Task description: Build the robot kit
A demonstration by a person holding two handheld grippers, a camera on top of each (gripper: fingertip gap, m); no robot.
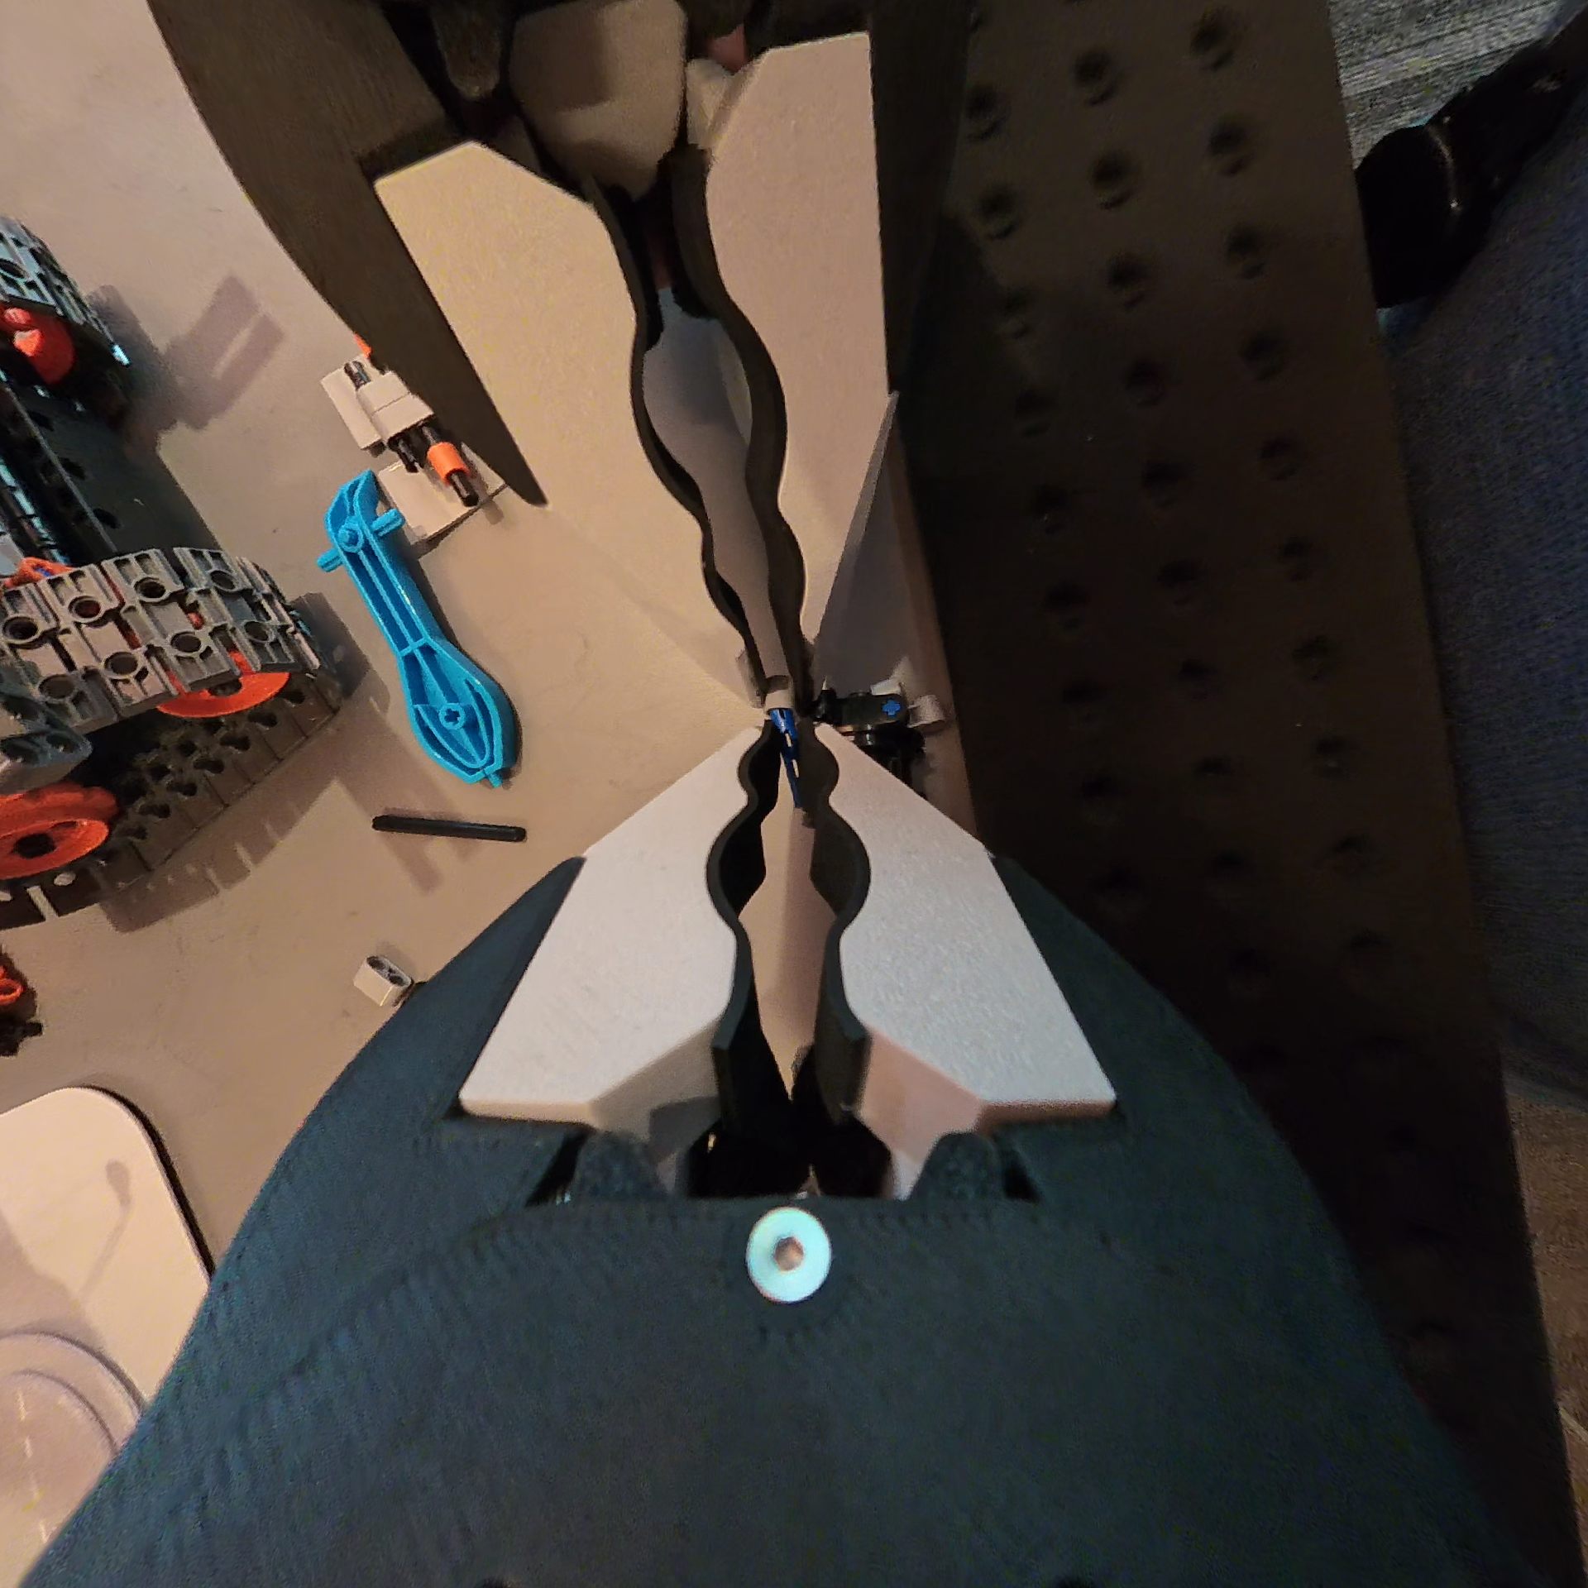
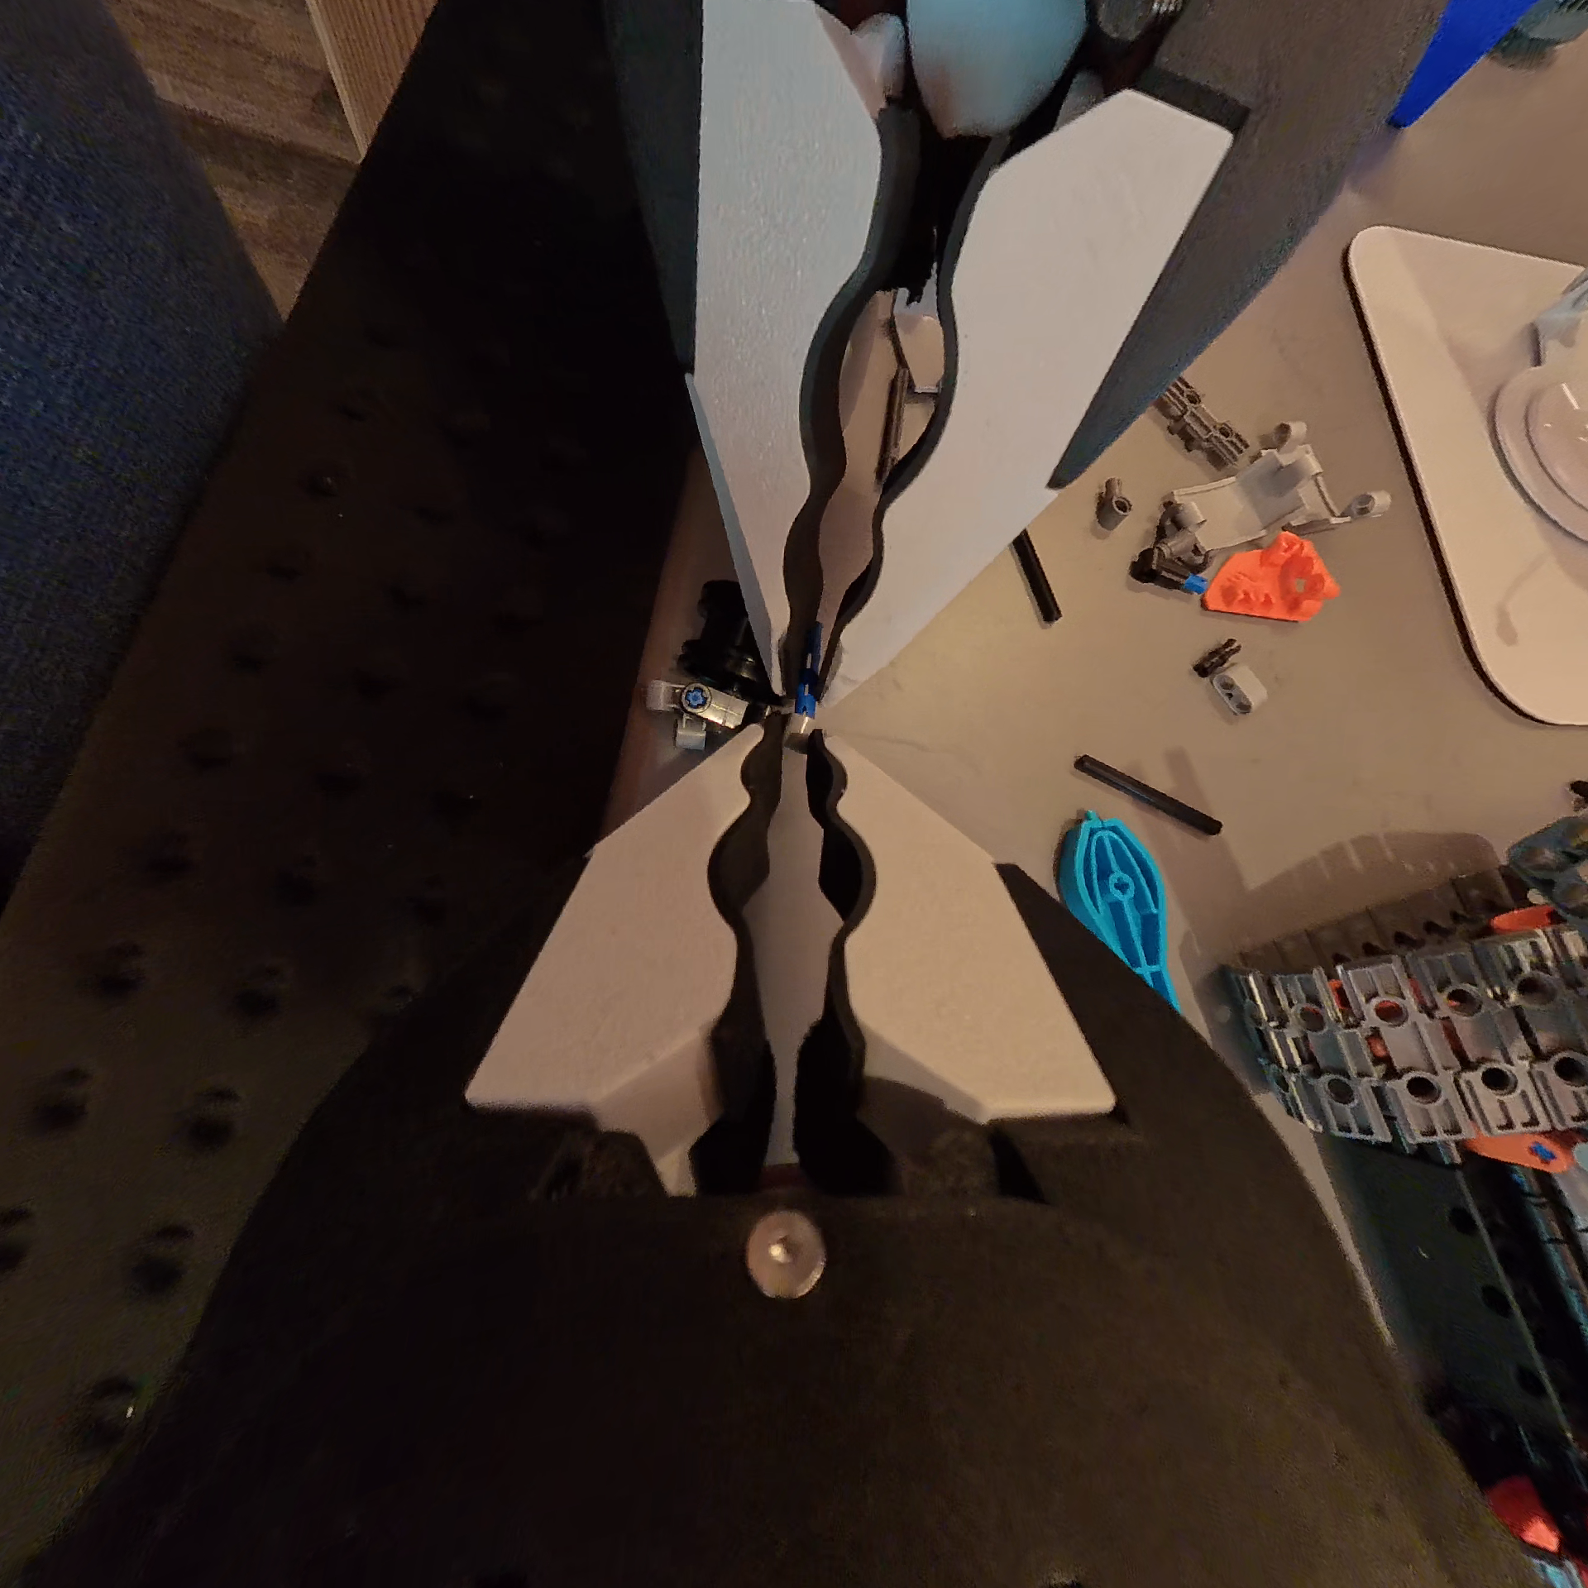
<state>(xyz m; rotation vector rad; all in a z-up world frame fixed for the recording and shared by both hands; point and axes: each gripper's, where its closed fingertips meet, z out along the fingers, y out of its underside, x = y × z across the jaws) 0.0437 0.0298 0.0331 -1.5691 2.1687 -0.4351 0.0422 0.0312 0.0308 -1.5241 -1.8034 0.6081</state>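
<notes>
My two grippers meet tip to tip above a beige table (image 1: pixel 601 619). My left gripper (image 1: pixel 786 746) is shut on a small blue pin (image 1: pixel 782 722), which also shows in the right wrist view (image 2: pixel 806 681). My right gripper (image 2: pixel 795 746) is shut on a small light-grey connector piece (image 2: pixel 799 732). In the left wrist view the right gripper (image 1: pixel 778 679) comes in from the top with that piece (image 1: pixel 778 689). The pin's end touches the grey piece. A small black wheel assembly (image 2: pixel 713 679) lies on the table just beside the tips.
A black perforated plate (image 1: pixel 1160 601) lies along one side. A tracked grey-and-orange vehicle (image 1: pixel 129 644), a blue plastic tool (image 1: pixel 412 636), a black axle (image 1: pixel 447 829), a white mat (image 2: pixel 1478 447), an orange part (image 2: pixel 1272 580) and loose grey parts (image 2: pixel 1263 490) lie on the other side. My two grippers' fingertips are within a few centimetres of each other. Both grippers' tips are roughly 8 cm from the black perforated plate (image 1: pixel 1160 601). The right camera catches it too, in the right wrist view (image 2: pixel 400 671).
</notes>
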